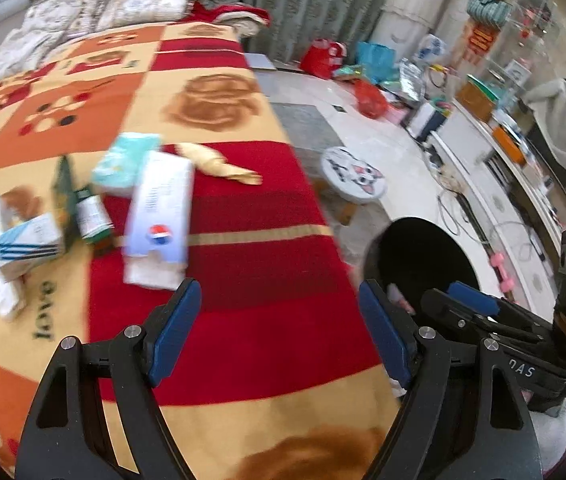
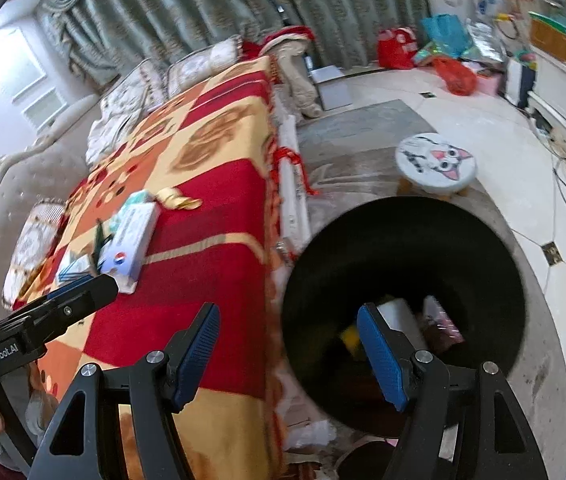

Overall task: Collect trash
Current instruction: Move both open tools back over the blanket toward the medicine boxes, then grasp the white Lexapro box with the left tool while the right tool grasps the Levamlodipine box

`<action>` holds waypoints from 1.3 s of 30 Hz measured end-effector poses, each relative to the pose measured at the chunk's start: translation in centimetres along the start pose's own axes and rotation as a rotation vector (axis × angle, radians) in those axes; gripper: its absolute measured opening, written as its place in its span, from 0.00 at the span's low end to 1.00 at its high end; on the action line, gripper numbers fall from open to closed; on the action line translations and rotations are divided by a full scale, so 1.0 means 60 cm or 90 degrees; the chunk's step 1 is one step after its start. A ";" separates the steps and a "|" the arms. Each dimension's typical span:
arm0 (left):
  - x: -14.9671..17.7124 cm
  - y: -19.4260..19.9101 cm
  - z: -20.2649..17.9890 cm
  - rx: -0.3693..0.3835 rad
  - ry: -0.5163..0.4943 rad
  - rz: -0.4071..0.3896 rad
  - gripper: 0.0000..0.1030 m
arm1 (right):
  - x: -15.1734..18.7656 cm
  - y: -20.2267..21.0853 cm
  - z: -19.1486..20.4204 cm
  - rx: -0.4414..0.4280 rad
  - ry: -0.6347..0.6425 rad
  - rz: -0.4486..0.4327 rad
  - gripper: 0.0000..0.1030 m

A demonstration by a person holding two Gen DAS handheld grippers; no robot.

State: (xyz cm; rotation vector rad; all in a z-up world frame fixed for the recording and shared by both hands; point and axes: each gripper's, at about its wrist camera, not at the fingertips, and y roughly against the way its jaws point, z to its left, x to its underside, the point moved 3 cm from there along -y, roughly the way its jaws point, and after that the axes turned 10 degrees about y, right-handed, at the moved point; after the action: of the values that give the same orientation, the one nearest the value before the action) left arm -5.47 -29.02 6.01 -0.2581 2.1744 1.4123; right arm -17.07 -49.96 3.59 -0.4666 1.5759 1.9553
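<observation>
Trash lies on the red and yellow blanket (image 1: 243, 264): a long white box with a round red-and-blue logo (image 1: 159, 220), a teal tissue pack (image 1: 125, 162), a small green-labelled bottle (image 1: 91, 216), a white carton with blue stripes (image 1: 23, 240) and a crumpled tan wrapper (image 1: 219, 164). My left gripper (image 1: 279, 332) hangs open and empty over the blanket, short of the white box. Beside the bed stands a black bin (image 2: 403, 304) holding several discarded pieces. My right gripper (image 2: 287, 356) is open and empty at the bin's near rim. The white box (image 2: 131, 244) also shows in the right wrist view.
A round white stool with a cat face (image 2: 435, 164) stands on the pale floor beyond the bin. Red and teal bags (image 2: 423, 52) crowd the far wall by the curtains. Cables and a low white cabinet (image 1: 483, 152) run along the right. Pillows (image 1: 83, 12) lie at the bed's far end.
</observation>
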 end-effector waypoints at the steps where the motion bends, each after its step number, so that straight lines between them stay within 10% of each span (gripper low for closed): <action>1: 0.001 0.004 0.009 -0.007 0.003 -0.003 0.78 | -0.003 -0.006 0.016 -0.004 0.012 0.004 0.67; 24: -0.086 0.073 0.390 -0.203 0.200 -0.097 0.78 | -0.061 -0.117 0.249 -0.075 0.148 0.060 0.67; 39: -0.033 0.046 0.323 -0.111 0.139 -0.017 0.78 | -0.109 -0.183 0.265 -0.077 0.158 0.077 0.67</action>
State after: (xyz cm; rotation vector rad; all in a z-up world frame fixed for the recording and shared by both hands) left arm 1.33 -10.80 3.18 -0.5259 2.2094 1.6266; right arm -3.75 -34.53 2.96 -0.7023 1.6755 2.1609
